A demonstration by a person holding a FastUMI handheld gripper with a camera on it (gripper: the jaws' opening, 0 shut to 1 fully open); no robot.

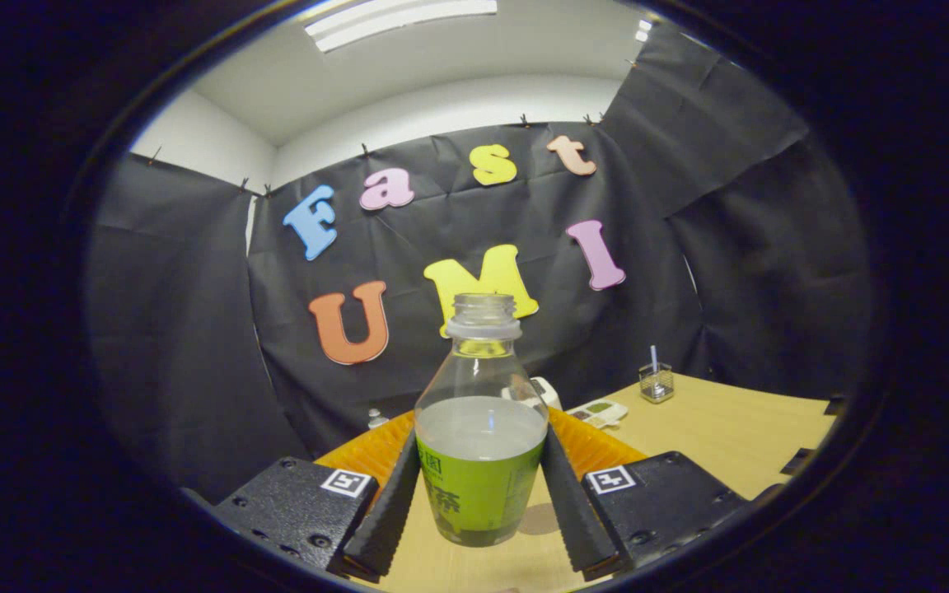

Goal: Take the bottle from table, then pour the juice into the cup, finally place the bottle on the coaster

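The uncapped bottle (481, 428) was clamped upright between both fingers of the gripper (481, 502), just above the desk (713, 428), so pouring was judged next, requiring a cup to be located.

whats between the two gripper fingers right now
In the gripper view, the uncapped bottle of pale juice stands upright between the gripper's fingers, both pressing its green label.
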